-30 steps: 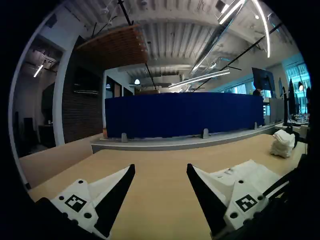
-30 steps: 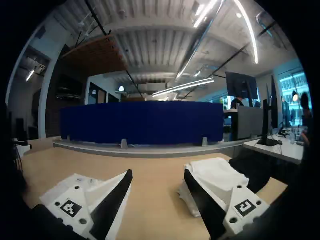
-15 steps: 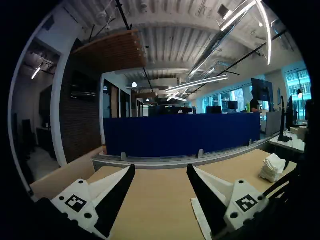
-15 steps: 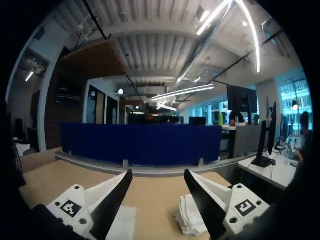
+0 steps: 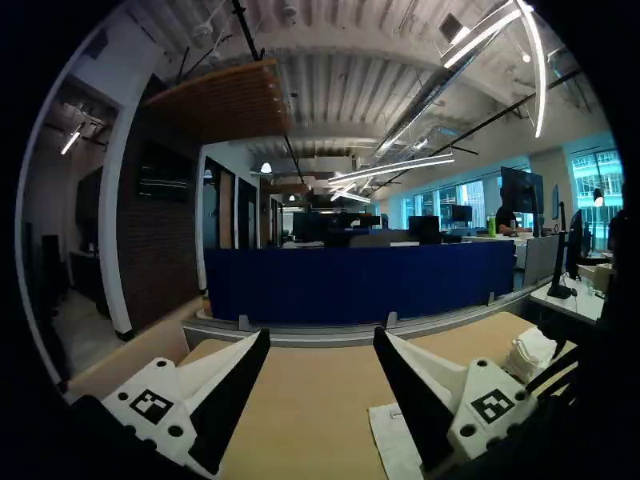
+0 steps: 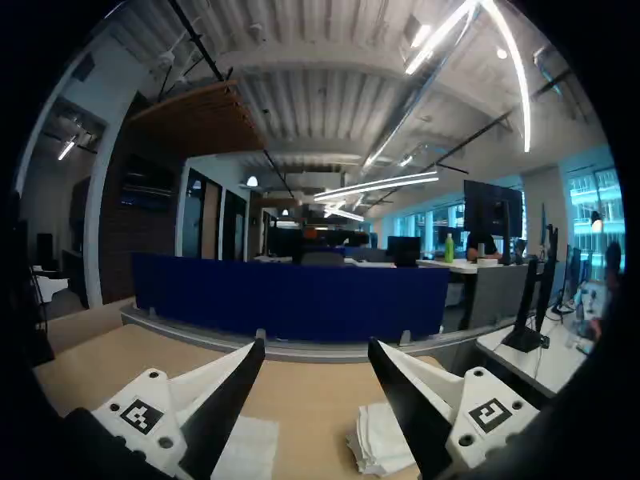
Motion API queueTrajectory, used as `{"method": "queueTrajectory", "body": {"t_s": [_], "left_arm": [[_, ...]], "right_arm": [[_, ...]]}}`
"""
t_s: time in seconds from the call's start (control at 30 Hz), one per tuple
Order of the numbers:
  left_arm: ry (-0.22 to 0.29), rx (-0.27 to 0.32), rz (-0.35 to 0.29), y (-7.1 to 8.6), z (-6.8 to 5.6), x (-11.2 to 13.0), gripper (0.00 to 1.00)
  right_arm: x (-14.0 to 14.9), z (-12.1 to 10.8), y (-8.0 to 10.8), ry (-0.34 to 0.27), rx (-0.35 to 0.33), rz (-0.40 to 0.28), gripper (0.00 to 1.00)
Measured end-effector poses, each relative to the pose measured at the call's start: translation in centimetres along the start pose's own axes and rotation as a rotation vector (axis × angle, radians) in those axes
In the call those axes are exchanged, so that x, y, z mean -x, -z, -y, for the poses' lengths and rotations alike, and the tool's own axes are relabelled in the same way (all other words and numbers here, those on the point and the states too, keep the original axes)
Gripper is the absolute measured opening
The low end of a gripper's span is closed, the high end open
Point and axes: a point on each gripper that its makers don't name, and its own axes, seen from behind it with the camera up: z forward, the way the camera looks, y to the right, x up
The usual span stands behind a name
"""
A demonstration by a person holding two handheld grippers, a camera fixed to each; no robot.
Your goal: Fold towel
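Wooden table (image 5: 320, 416), light in colour, stretches under both grippers, and a blue partition (image 5: 360, 280) stands along its far edge. A flat white towel (image 5: 390, 440) lies on the table, partly hidden behind one finger in the left gripper view. A stack of folded towels (image 6: 378, 438) sits to the right of it, apart from it and near the table's right end. The left gripper (image 5: 320, 331) hangs above the table with its fingers spread and nothing between them — the right gripper (image 6: 315, 342) is spread too and holds nothing.
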Motion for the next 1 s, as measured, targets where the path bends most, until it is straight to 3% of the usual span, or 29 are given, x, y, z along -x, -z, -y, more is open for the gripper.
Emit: {"method": "queueTrajectory", "body": {"t_s": [0.47,1.0], "left_arm": [[-0.030,0.011,0.032,1.5,-0.9,-0.2,0.96],[-0.077,0.009,0.028,2.5,-0.7,-1.7,0.96]], "right_arm": [[-0.4,-1.6,2.2,0.017,0.021,0.016,1.00],[-0.8,-2.4,3.4,0.057,0.036,0.034,1.00]]}}
